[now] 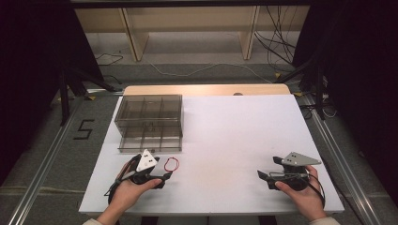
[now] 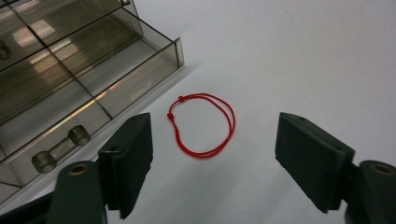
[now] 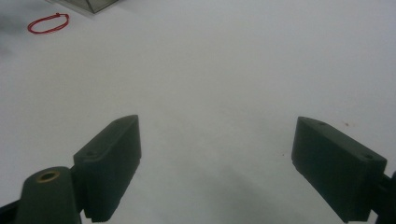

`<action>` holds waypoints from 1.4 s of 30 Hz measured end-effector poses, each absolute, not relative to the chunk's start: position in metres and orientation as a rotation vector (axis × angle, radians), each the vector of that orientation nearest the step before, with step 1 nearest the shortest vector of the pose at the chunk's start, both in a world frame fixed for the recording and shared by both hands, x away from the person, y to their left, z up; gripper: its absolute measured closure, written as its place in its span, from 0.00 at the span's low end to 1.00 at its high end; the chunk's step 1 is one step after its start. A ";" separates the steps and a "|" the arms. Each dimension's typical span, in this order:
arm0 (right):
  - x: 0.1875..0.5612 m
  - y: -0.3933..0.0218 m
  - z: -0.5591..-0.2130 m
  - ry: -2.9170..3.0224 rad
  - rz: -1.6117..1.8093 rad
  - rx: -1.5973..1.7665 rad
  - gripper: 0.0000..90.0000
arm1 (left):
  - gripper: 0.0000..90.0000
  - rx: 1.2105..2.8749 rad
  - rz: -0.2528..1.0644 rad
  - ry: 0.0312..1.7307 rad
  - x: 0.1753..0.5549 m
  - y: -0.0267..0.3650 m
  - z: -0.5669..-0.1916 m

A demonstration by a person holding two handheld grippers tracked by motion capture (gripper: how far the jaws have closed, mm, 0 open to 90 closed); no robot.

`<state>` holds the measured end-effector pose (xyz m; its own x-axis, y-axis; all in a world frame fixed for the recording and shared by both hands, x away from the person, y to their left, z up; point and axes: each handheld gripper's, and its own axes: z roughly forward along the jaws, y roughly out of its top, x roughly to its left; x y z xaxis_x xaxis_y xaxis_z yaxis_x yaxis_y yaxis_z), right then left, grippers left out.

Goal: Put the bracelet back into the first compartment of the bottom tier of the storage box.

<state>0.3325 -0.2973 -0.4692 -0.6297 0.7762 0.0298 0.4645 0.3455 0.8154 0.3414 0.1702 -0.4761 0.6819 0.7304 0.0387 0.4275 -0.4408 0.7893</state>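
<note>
Smoky clear plastic forms the one compartment box (image 1: 149,123), left of centre in the high view, on the white table (image 1: 234,140); its grid shows several cells, and a small clear cylindrical handle (image 2: 60,149) sits at lower left of the left gripper view. One red string loop (image 1: 171,164) lies flat just below the box's lower right corner, apart from it. Two grippers, one per hand. Left gripper (image 1: 162,179), lower left, held in the left hand (image 1: 129,190) with forearm entering from the bottom edge; its jaws stand wide apart, empty, the loop (image 2: 203,125) between and beyond them. Right gripper (image 1: 263,177), lower right, held in the right hand (image 1: 302,197), pointing toward frame left; jaws likewise spread and empty above bare table, the loop (image 3: 48,23) far at upper left
</note>
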 end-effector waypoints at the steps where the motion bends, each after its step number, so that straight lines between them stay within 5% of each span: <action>1: 0.332 -0.297 -0.469 2.249 1.179 1.101 0.18 | 0.35 2.090 0.486 0.901 0.343 0.170 -0.476; 19: 0.333 -0.294 -0.470 2.266 1.173 1.093 0.18 | 0.69 2.111 0.404 1.063 0.372 0.161 -0.487; 42: 0.333 -0.292 -0.470 2.270 1.176 1.084 0.18 | 0.84 2.130 0.422 1.139 0.393 0.154 -0.491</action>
